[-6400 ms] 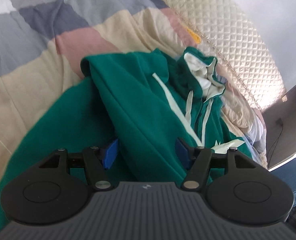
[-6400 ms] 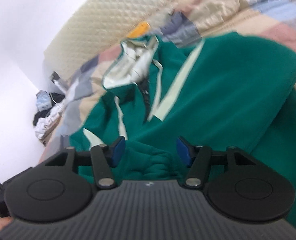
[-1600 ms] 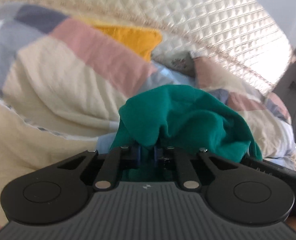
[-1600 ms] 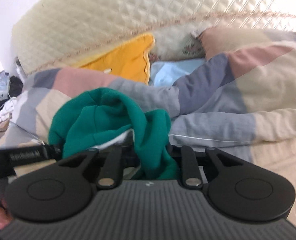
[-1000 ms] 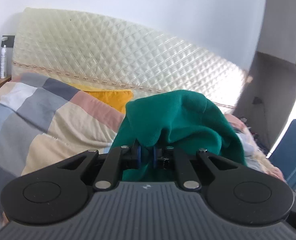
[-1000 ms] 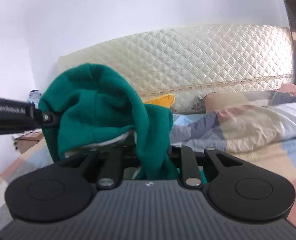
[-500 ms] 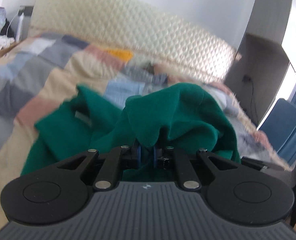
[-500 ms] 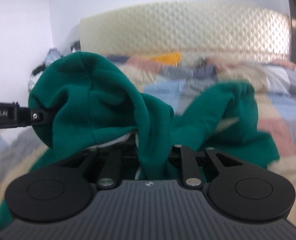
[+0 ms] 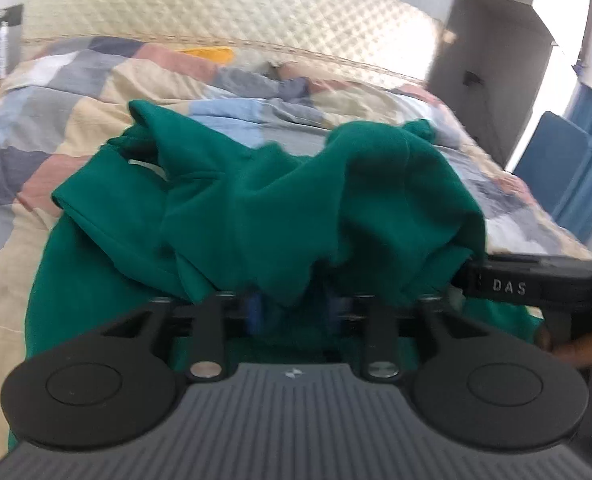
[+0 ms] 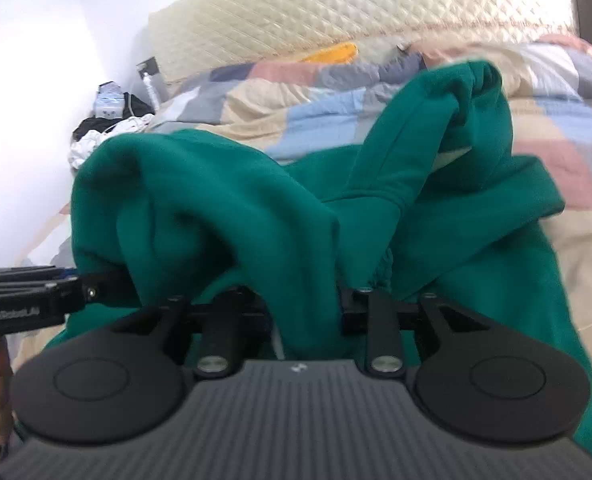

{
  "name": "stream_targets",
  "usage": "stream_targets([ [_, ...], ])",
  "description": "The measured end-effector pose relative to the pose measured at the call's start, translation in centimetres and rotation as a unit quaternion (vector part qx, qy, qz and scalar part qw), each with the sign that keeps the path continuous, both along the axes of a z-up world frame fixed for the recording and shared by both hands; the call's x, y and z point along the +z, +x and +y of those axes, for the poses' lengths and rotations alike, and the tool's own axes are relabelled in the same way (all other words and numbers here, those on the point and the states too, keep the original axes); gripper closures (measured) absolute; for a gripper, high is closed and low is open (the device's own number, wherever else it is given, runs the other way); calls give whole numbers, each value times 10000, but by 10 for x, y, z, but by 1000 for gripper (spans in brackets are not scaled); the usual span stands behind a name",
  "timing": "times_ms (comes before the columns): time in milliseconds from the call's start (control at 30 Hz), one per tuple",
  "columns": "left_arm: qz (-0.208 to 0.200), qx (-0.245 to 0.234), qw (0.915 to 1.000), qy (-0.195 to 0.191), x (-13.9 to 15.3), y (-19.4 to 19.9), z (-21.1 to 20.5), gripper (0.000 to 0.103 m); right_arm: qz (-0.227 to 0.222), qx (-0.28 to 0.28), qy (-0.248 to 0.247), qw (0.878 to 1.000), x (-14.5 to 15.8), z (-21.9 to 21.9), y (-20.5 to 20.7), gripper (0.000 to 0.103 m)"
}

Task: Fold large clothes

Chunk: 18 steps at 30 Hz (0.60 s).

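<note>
The left gripper (image 9: 293,312) has its jaws clamped on a bunched fold of the green hoodie (image 9: 255,208), which rises over and ahead of them onto the patchwork quilt (image 9: 47,128). The right gripper (image 10: 304,312), close beside it, likewise pinches green fabric between its jaws, with the garment draping forward toward the quilted headboard (image 10: 336,12).

White letters "DAS" stand on the black bar of the right gripper (image 9: 528,286), seen at the right edge of the left wrist view (any characters before them are hidden by green cloth). In the right wrist view, the black body of the left gripper (image 10: 19,304) carries a blurred white line, roughly "GenRobot.AI", not surely legible.
</note>
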<state>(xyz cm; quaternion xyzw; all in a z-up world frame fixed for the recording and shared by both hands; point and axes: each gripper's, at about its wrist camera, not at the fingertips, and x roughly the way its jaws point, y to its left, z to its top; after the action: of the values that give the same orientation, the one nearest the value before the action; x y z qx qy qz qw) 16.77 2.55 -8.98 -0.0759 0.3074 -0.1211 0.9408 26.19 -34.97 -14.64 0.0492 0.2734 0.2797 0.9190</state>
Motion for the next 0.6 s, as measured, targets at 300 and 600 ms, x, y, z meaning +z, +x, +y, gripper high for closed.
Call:
stream_targets([
  [300,-470,99,9951,-863,43,-42,42,37,83,-254,465,9986,13,-41,-22,58],
  [600,-631,226,9963,-539,55,-13,26,36,-240,-314,997,9942,22,-46,-16,57],
])
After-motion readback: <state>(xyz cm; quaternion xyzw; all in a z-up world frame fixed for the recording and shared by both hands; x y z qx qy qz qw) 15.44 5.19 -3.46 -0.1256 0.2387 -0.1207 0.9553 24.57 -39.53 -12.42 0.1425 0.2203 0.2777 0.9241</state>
